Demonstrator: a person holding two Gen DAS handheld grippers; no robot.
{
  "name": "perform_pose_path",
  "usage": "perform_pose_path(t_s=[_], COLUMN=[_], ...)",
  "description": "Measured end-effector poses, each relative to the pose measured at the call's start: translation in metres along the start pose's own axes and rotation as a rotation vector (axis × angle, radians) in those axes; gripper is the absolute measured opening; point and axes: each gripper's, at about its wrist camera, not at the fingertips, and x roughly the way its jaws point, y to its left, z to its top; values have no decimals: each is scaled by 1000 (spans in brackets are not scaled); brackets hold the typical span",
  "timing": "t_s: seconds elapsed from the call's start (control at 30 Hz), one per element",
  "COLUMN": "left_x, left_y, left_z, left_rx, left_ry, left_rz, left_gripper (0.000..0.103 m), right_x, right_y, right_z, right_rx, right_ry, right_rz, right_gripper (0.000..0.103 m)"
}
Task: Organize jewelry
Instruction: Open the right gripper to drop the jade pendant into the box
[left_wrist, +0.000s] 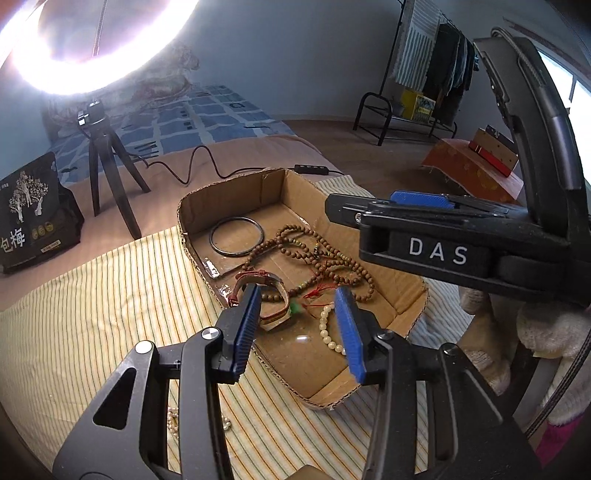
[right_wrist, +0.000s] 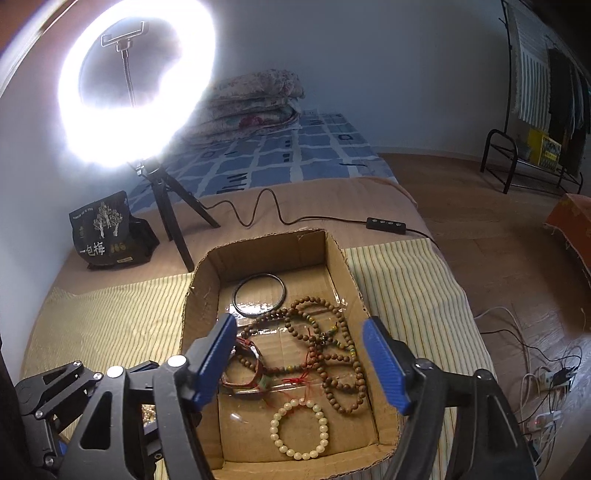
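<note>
The left gripper (left_wrist: 295, 325), nearest the lens in the left wrist view, fills the lower centre of the frame with its blue pads parted and nothing between them, hovering over the near end of the cardboard box (left_wrist: 406, 302). The right gripper (right_wrist: 299, 365), low in the right wrist view, likewise stands wide apart and empty above the same box. Inside the box, in the right wrist view, lie a cream bead bracelet (right_wrist: 299, 428) at lower centre, a long string of brown wooden beads (right_wrist: 325, 354) mid-frame, a red cord bracelet (right_wrist: 242, 369) by the left pad, and a dark bangle (right_wrist: 259, 294) toward the far end. A further pale bead strand (left_wrist: 173, 421) appears to rest outside the box on the striped cloth (left_wrist: 92, 314), at lower left, though the gripper frame largely hides it. A ring light (right_wrist: 136, 85) on a tripod glares at upper left.
</note>
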Motion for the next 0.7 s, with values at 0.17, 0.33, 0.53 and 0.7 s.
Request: perform_pose_path(t_s=[0.17, 0.33, 0.53, 0.7], left_x=[0, -2, -5, -10], left_y=[1, 1, 2, 3], left_z=[-1, -1, -1, -2], left_rx=[-4, -6, -5, -4], left_ry=[8, 6, 2, 1], left_rz=[7, 7, 10, 15], left_gripper=[48, 56, 57, 57], right_x=[-1, -3, -7, -11], right_y=[1, 1, 4, 8], right_z=[0, 0, 1, 1], right_rx=[-4, 2, -1, -7], right_ry=[-4, -7, -18, -17], right_rz=[-7, -12, -27, -22], right_gripper=[85, 91, 98, 102])
